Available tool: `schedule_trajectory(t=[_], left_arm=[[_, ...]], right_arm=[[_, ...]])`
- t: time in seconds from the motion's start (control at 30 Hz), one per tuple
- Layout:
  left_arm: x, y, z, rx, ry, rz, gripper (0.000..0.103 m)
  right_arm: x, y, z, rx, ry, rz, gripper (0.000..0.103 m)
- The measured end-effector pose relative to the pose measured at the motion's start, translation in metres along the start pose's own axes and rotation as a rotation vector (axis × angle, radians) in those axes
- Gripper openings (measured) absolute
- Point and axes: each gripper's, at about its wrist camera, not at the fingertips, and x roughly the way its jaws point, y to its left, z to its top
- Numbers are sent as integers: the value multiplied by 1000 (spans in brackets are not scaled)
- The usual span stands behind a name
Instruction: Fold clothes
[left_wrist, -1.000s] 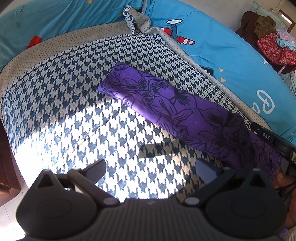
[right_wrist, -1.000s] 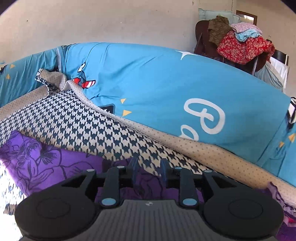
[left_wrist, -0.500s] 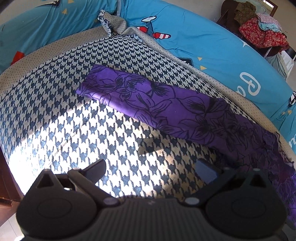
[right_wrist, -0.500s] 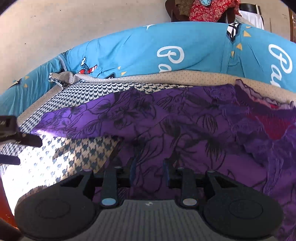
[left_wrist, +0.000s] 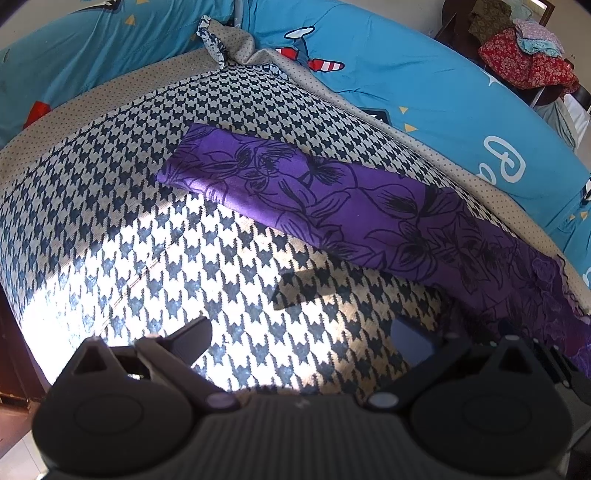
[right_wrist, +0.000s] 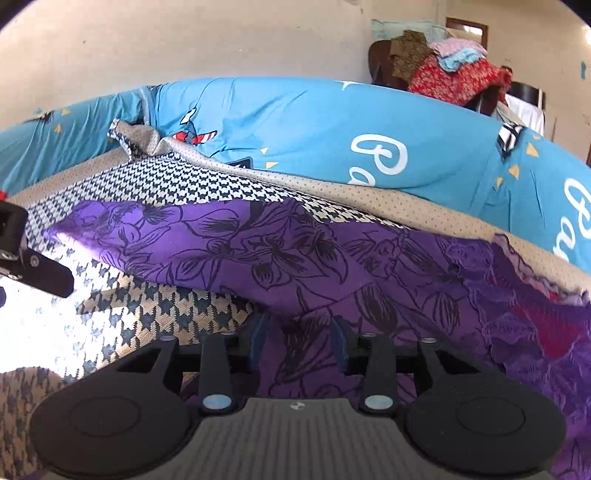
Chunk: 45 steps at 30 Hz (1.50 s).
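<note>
A purple floral garment (left_wrist: 332, 199), folded into a long strip, lies slantwise on the houndstooth blanket (left_wrist: 155, 229). Its lace end (right_wrist: 517, 295) bunches at the right. My left gripper (left_wrist: 301, 336) hovers wide open over the bare blanket in front of the strip, with nothing between its fingers. My right gripper (right_wrist: 299, 336) sits low over the strip's near edge. Its jaws are opening; purple cloth lies under and between the fingertips, and the pads are not pressing on it. One finger of the left gripper (right_wrist: 40, 269) shows at the left edge of the right wrist view.
A blue cartoon-print bedsheet (left_wrist: 424, 85) rises behind the blanket. A chair piled with clothes (right_wrist: 450, 70) stands at the back right by the wall. The bed's edge drops to the floor at the left (left_wrist: 14, 354). A bright sun patch crosses the blanket.
My right gripper's jaws have spread wider and it has moved down over the purple strip. It has left the right edge of the left wrist view. The garment lies as before.
</note>
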Motion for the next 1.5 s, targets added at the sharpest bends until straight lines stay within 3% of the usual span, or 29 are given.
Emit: schedule_trajectory(t=[0.27, 0.3, 0.4, 0.47, 0.57, 0.77, 0.87, 0.97, 1.17, 1.33, 1.43, 1.5], left_arm=[[1, 4, 1, -11, 7, -6, 103], [1, 4, 1, -11, 7, -7, 103], [0, 5, 1, -11, 7, -12, 103], [-1, 5, 2, -13, 5, -12, 103], [-2, 6, 3, -16, -9, 1, 103], [0, 7, 4, -18, -9, 10, 103], [-1, 7, 4, -11, -17, 15, 103], [0, 7, 3, -8, -16, 22, 103], [-1, 1, -1, 35, -10, -2, 103], [0, -4, -6, 73, -8, -7, 103], [0, -7, -8, 92, -7, -1, 103], [0, -7, -8, 98, -10, 2, 103]], right_arm=[[35, 21, 3, -117, -1, -37, 36], [38, 22, 4, -116, -3, -39, 33], [43, 23, 8, -72, 2, -21, 15], [45, 24, 11, -36, 5, -15, 10], [48, 20, 18, 62, 10, 20, 10], [63, 29, 31, 106, 17, 50, 10], [60, 26, 31, 125, 8, 72, 16], [40, 17, 30, 170, -3, 89, 31], [-12, -3, 2, 234, 18, 142, 31], [-42, 4, -31, 254, 55, 171, 32], [-54, 18, -43, 264, 61, 183, 39], [-60, 31, -49, 263, 62, 201, 49]])
